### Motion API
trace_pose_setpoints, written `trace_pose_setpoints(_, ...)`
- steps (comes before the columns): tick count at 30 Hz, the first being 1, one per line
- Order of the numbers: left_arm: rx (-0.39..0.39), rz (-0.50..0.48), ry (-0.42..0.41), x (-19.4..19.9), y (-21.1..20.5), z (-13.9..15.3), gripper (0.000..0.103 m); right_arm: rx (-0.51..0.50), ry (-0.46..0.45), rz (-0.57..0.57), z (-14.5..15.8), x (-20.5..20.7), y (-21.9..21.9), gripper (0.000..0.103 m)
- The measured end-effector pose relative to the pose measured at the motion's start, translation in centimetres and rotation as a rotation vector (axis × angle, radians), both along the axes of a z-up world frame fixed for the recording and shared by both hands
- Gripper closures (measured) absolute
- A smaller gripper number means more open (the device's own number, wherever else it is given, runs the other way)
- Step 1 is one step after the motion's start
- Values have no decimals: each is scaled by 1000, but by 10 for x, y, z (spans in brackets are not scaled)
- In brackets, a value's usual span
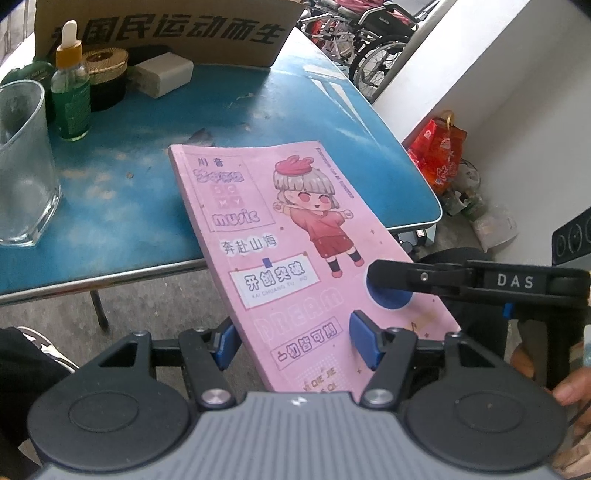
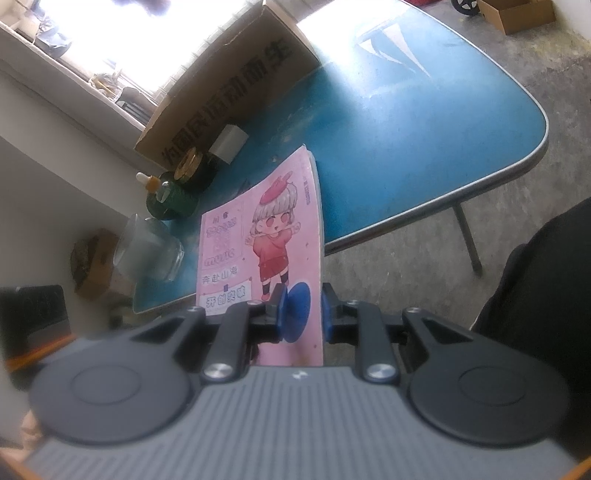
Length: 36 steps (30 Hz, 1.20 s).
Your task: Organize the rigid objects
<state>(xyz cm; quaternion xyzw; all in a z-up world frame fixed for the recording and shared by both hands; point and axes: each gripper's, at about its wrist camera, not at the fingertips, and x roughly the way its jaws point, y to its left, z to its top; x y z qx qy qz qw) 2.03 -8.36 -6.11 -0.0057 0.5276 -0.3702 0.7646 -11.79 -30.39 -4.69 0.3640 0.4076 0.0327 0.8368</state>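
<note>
A pink notebook [image 1: 266, 229] with a cartoon girl on its cover lies tilted, its far end over the blue table [image 1: 129, 221] and its near end past the front edge. My right gripper [image 1: 388, 291] reaches in from the right and is shut on the notebook's near right edge. In the right wrist view the notebook [image 2: 258, 240] stands edge-on between that gripper's [image 2: 303, 314] blue pads. My left gripper [image 1: 293, 343] is open at the notebook's near corner. One pad sits beside the notebook's left edge and the other over the cover, neither pressing.
At the table's back left stand a glass vase [image 1: 22, 166], a green dropper bottle [image 1: 70, 96], a black jar with a gold lid [image 1: 105, 77] and a white block [image 1: 162, 74], in front of a cardboard box [image 1: 166, 33]. Wheelchairs [image 1: 369, 48] and a red bag [image 1: 439, 147] stand beyond the table.
</note>
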Motion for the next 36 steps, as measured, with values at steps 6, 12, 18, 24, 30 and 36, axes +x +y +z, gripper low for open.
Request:
trace_pose_setpoints(6, 5, 1, 29, 5, 1, -6, 40, 5, 18, -1, -1, 2, -1, 84)
trace_pose_setpoints(12, 6, 5, 41, 7, 1, -7, 40, 8, 25, 2, -2, 3, -1, 84)
trace_pose_setpoints(18, 12, 3, 39, 5, 1, -4, 40, 7, 17, 6, 1, 2, -1, 84)
trace_pose_setpoints(24, 11, 7, 46, 4, 2, -4, 40, 14, 13, 4, 0, 0, -1, 84)
trace_pose_setpoints(30, 7, 5, 40, 4, 2, -3, 40, 13, 6, 4, 2, -3, -1, 84)
trace_pose_setpoints(36, 3, 5, 43, 4, 2, -4, 40, 13, 6, 5, 2, -2, -1, 84)
